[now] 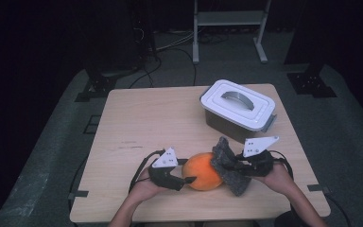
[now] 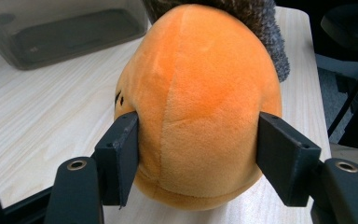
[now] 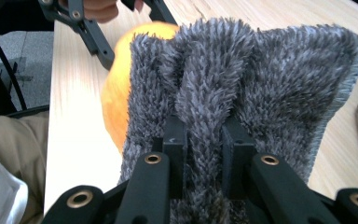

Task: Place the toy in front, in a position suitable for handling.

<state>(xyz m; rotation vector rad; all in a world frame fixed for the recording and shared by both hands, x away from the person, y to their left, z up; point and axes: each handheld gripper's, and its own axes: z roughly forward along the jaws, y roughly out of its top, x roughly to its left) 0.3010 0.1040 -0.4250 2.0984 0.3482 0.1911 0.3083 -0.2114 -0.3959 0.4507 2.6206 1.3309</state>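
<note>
Our jaws are clamped on both sides. The left gripper (image 2: 198, 158) squeezes the orange plush toy (image 2: 200, 102), a rounded, egg-shaped thing of short, soft pile with a seam down its middle. The right gripper (image 3: 204, 154) pinches a fold of the grey cloth (image 3: 242, 88), shaggy and thick-napped, which presses against the toy's far side. Both sit near our edge of the pale wooden table (image 1: 142, 118), with a lidded plastic box (image 1: 238, 109) behind.

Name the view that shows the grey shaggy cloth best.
The right gripper view: the cloth is close up, a fold pinched in the right claw. The high view shows it small against the orange plush toy; the left gripper view shows just an edge behind the toy.
</note>
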